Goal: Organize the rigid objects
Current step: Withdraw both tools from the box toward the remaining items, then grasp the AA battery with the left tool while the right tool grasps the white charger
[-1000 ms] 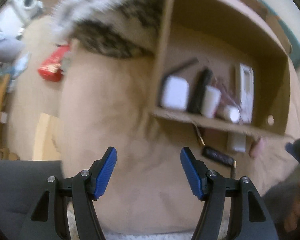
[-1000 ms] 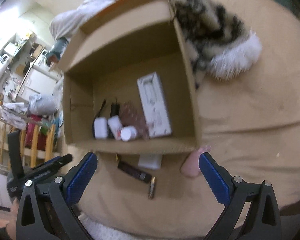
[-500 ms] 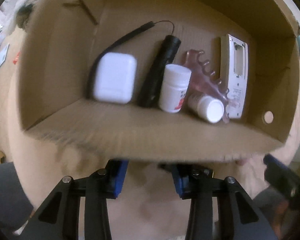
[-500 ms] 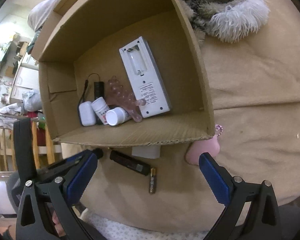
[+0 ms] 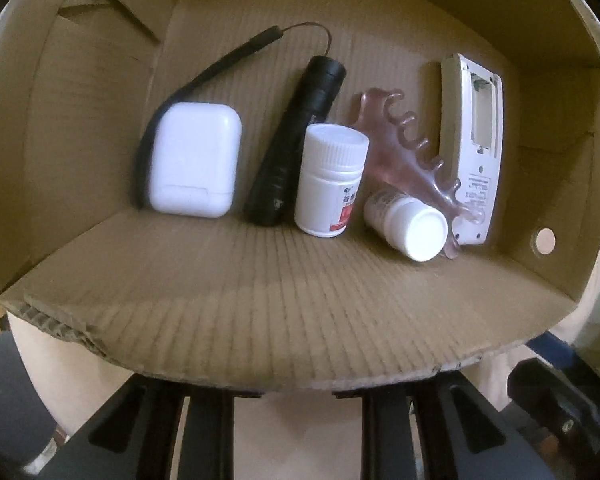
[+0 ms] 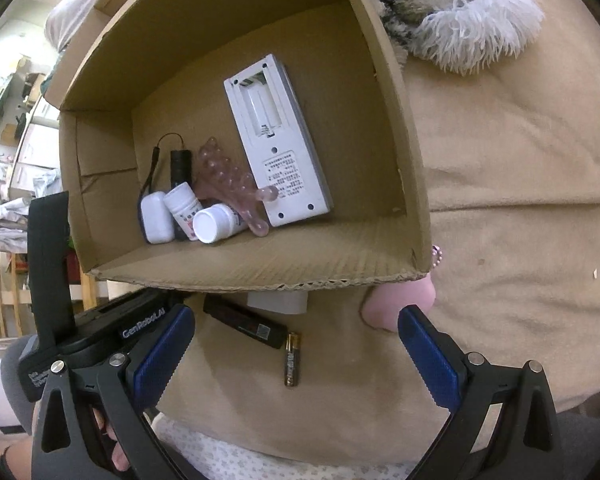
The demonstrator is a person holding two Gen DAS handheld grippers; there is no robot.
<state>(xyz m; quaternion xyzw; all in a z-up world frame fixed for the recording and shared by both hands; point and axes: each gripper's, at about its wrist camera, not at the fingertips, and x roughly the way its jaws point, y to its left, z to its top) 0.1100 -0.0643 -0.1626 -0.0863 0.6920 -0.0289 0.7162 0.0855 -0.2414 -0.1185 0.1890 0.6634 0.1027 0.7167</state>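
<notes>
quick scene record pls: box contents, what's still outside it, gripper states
box: open cardboard box on tan bedding
inside: white case, black flashlight, two white bottles, pink comb, white remote
outside, by near wall: battery, black stick, white block, pink item
left gripper: jaws have just been closing; tips hidden behind box wall, hold unclear
right gripper: open, empty, over the battery

A tan blanket-covered bed (image 6: 500, 184) is filling the right of my right view. Lying directly on it: the cardboard box (image 6: 384, 92) at upper centre, a furry throw (image 6: 464, 28) at upper right, and below the box a black stick (image 6: 244, 322), a battery (image 6: 291, 359), a white block (image 6: 278, 301) and a pink thing (image 6: 400, 304).
</notes>
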